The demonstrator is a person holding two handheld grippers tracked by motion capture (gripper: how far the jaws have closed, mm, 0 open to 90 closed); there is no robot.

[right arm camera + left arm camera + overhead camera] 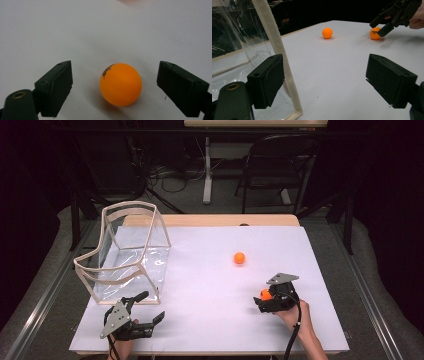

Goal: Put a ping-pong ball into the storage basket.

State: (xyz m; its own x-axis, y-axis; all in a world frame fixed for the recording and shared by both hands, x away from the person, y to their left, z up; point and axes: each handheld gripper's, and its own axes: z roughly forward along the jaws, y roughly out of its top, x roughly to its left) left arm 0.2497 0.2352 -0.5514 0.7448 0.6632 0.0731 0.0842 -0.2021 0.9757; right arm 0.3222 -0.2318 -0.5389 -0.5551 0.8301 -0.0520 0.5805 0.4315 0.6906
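An orange ball (pixel 120 84) with a small dark mark lies on the white table sheet between the jaws of my right gripper (pixel 115 72), which stands open with a gap on each side of the ball. In the high view this ball (pixel 265 294) is at the right front, under the right gripper (pixel 262 298). A second orange ball (pixel 239 258) rests alone farther back, near the middle. My left gripper (pixel 153 306) is open at the left front with nothing between its pads (pixel 270 80). From the left gripper view I see both balls (pixel 327 32) (pixel 375 33) and the right gripper (pixel 382 25).
A clear-walled box with a pale frame (pixel 131 247) stands open-topped at the left, just beyond the left gripper; its corner post (pixel 278 50) is close to the left pad. The white sheet (pixel 210 320) covers the table. A black chair (pixel 277 165) stands behind it.
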